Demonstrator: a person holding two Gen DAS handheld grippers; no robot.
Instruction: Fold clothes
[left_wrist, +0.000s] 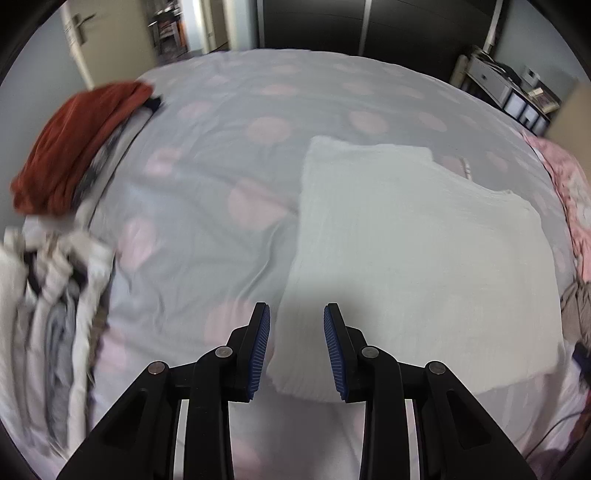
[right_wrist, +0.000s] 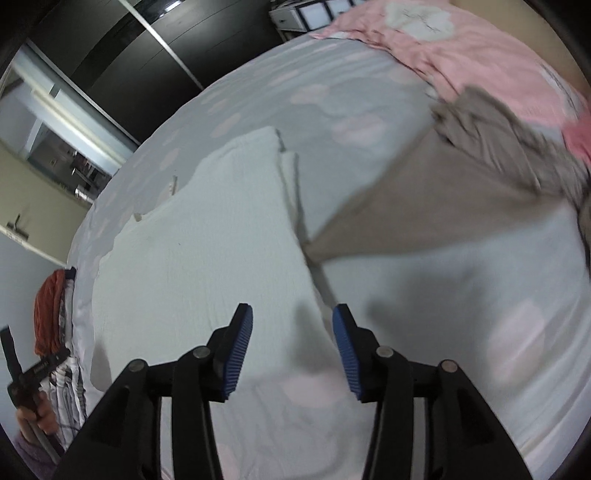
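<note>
While both grippers hang apart above the bed (left_wrist: 207, 192), the left gripper (left_wrist: 297, 347) and right gripper (right_wrist: 291, 354) stand partly open with nothing between their jaws. The folded white garment (left_wrist: 406, 251) lies flat on the bedsheet, just beyond them. It looks light, soft and limp, likely to sag; pinching a layered corner or near edge seems the surest hold.
</note>
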